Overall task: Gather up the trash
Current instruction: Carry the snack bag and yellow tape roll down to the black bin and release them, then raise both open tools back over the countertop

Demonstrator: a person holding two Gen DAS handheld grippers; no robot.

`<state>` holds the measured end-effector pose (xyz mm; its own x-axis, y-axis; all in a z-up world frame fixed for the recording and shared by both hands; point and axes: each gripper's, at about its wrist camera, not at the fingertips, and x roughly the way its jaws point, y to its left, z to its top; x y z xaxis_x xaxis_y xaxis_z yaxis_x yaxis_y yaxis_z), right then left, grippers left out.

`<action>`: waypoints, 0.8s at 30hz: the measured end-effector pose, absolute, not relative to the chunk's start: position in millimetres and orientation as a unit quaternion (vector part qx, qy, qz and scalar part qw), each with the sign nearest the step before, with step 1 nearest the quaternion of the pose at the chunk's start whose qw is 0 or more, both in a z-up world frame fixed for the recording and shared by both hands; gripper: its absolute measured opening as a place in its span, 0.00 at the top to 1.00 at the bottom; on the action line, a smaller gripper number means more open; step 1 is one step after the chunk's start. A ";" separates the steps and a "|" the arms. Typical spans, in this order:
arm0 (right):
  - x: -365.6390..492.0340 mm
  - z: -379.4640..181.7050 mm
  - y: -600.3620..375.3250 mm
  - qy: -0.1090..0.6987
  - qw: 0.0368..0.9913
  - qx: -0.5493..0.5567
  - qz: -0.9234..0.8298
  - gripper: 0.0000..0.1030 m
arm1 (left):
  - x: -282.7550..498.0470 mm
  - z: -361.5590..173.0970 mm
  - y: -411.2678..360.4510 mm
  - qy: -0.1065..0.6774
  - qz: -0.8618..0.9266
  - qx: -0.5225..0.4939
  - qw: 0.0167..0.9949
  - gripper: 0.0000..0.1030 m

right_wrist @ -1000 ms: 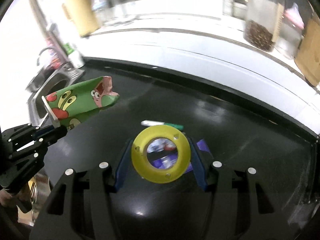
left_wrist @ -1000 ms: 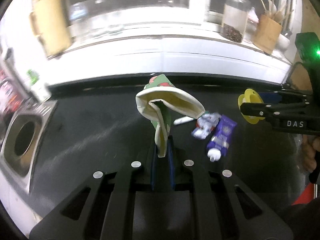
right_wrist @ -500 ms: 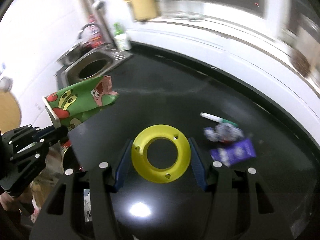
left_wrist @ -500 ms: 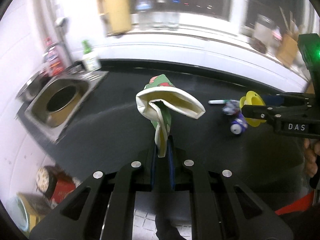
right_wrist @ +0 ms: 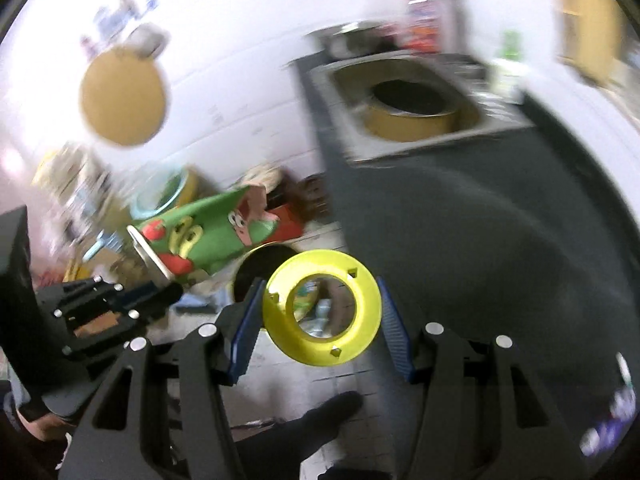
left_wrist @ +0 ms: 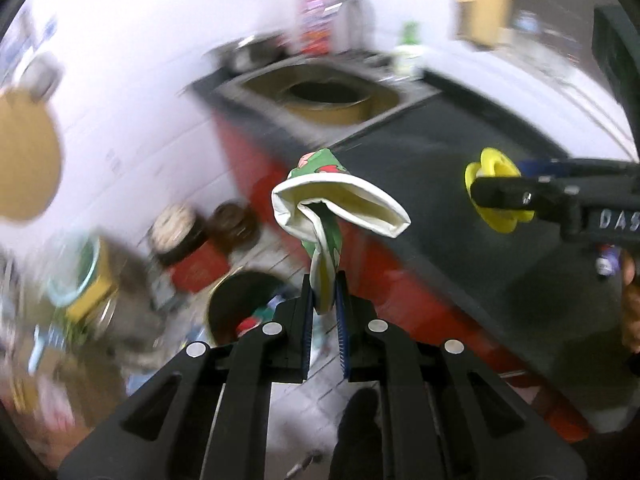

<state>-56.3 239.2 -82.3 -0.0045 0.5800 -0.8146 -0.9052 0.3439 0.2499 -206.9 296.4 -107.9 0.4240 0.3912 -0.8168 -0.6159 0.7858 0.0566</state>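
Observation:
My left gripper [left_wrist: 325, 286] is shut on a crushed green cartoon paper cup [left_wrist: 332, 208], held in the air past the counter's end; the cup also shows in the right wrist view [right_wrist: 208, 240]. My right gripper [right_wrist: 320, 312] is shut on a yellow plastic ring [right_wrist: 322, 308], which also shows in the left wrist view [left_wrist: 494, 196]. Below both, on the floor, stands a dark round trash bin [left_wrist: 240, 308] with scraps inside; it also shows in the right wrist view [right_wrist: 260, 268]. A purple wrapper [right_wrist: 608, 420] lies on the black counter [right_wrist: 500, 240].
A sink [left_wrist: 328, 96] is set in the counter's far end, with a green bottle [left_wrist: 408, 46] beside it. Tins, jars and boxes [left_wrist: 188, 240] crowd the tiled floor by the white wall. The counter front is red [left_wrist: 384, 264]. The views are motion-blurred.
Both grippers have swung left, off the counter and over the floor, each holding its item. The bin has come into view below; the wrappers on the counter have slid out to the right.

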 end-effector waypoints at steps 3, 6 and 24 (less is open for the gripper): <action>-88.1 -107.4 294.4 0.467 0.644 -0.202 0.571 0.47 | -239.3 -134.9 330.2 0.456 0.338 -0.157 0.808 0.90; -108.9 -136.3 343.7 0.480 0.614 -0.222 0.585 0.47 | -263.8 -171.0 364.9 0.468 0.359 -0.197 0.783 0.90; -117.8 -265.9 488.7 0.551 0.554 -0.267 0.565 0.25 | -279.0 -308.8 455.3 0.499 0.358 -0.273 0.740 0.34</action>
